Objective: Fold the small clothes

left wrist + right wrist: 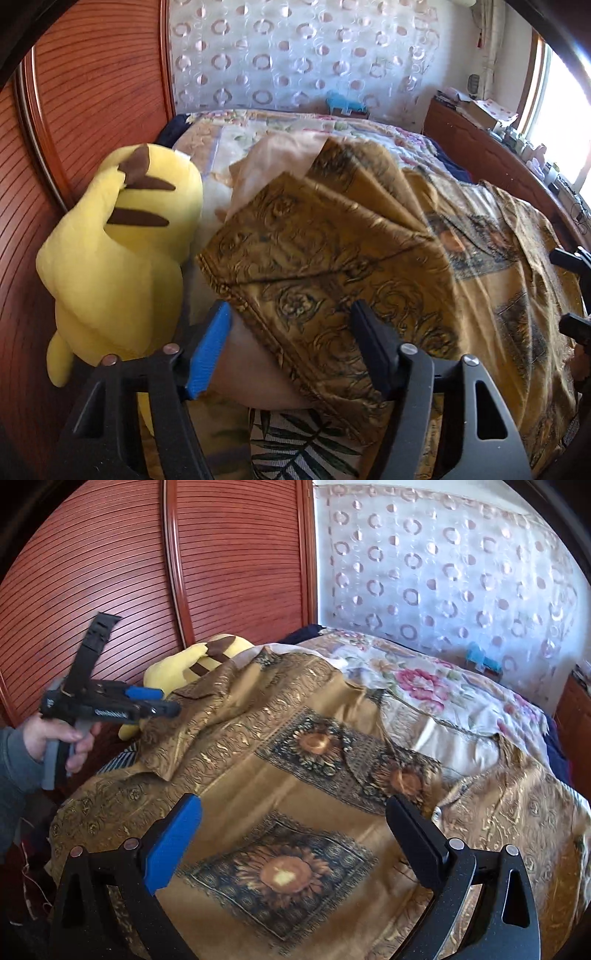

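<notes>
A gold sunflower-print garment [295, 760] lies spread over the bed [424, 679], its near corner folded back beside the yellow plush toy [122, 236]. The left claw [291, 332] gapes wide above that folded edge, gripping nothing. The right claw [295, 834] hangs open over the garment's middle, possibly just clear of it.

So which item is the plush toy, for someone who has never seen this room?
Start at the red slatted wardrobe beside the bed. Against its foot, left of the gold sunflower cloth, lies the plush toy. It alone is plain bright yellow with dark brown stripes; everything nearby is patterned fabric.
</notes>
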A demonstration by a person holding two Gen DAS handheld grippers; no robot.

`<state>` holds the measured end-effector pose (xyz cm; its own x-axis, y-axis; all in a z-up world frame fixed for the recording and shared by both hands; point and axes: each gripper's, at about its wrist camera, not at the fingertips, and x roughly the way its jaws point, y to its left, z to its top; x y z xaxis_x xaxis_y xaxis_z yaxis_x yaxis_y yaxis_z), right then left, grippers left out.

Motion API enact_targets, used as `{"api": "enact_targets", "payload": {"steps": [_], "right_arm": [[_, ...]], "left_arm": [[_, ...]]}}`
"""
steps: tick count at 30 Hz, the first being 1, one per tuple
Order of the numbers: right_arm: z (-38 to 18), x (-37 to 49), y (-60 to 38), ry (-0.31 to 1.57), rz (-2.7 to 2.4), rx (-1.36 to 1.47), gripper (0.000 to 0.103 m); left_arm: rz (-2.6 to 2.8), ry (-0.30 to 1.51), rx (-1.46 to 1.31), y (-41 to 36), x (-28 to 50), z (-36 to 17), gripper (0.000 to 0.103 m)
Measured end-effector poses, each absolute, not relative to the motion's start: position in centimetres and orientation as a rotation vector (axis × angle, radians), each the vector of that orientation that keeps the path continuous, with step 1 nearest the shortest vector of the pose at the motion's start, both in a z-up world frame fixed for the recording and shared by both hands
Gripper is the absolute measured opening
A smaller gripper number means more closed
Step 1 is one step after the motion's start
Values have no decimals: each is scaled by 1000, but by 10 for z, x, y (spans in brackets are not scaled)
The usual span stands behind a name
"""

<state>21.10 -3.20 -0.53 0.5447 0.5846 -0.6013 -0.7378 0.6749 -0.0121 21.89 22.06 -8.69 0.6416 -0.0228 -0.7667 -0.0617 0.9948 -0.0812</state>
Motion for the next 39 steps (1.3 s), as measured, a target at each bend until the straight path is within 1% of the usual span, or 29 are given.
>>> {"api": "enact_targets", "payload": {"steps": [3, 4, 6, 7, 10, 13, 15, 17, 19, 24, 28, 31, 33, 34, 35, 37, 39], "right_arm": [[-13, 210, -30, 611, 799, -282, 100], [-16, 210, -29, 616, 799, -282, 100], [-20, 211, -29, 625, 795, -282, 100], [-20, 212, -30, 628, 794, -281, 100], [-22, 213, -31, 632, 788, -278, 100], [-23, 214, -32, 634, 785, -274, 100], [-24, 215, -31, 637, 784, -273, 100], [-23, 215, -29, 640, 784, -272, 100], [-23, 212, -31, 640, 782, -271, 100], [-22, 210, -41, 636, 772, -259, 100], [-20, 213, -52, 632, 747, -236, 100], [-15, 213, -67, 622, 717, -212, 100], [-13, 212, -78, 618, 693, -193, 100], [-12, 212, -83, 619, 682, -185, 100], [-11, 212, -89, 620, 669, -176, 100], [-10, 211, -99, 620, 643, -168, 100], [-10, 211, -109, 618, 619, -161, 100]], "left_arm": [[16, 878, -111, 222, 220, -91, 62], [14, 877, -113, 221, 220, -92, 59], [15, 867, -106, 221, 218, -90, 47], [16, 859, -97, 219, 217, -89, 35], [28, 828, -65, 219, 214, -82, 24], [34, 794, -20, 213, 211, -73, 23], [24, 780, 9, 207, 210, -69, 12], [32, 767, 40, 202, 211, -65, 8], [45, 746, 53, 200, 210, -59, 8], [7, 624, 45, 182, 199, -19, 7], [-102, 594, 22, 155, 212, 6, 7], [-211, 615, 18, 124, 228, 13, 7], [-247, 625, 32, 107, 236, 13, 17], [-257, 630, 41, 102, 238, 13, 32], [-271, 629, 48, 96, 241, 11, 43], [-287, 632, 35, 95, 241, 8, 46], [-278, 654, 23, 98, 241, 4, 52]]}}
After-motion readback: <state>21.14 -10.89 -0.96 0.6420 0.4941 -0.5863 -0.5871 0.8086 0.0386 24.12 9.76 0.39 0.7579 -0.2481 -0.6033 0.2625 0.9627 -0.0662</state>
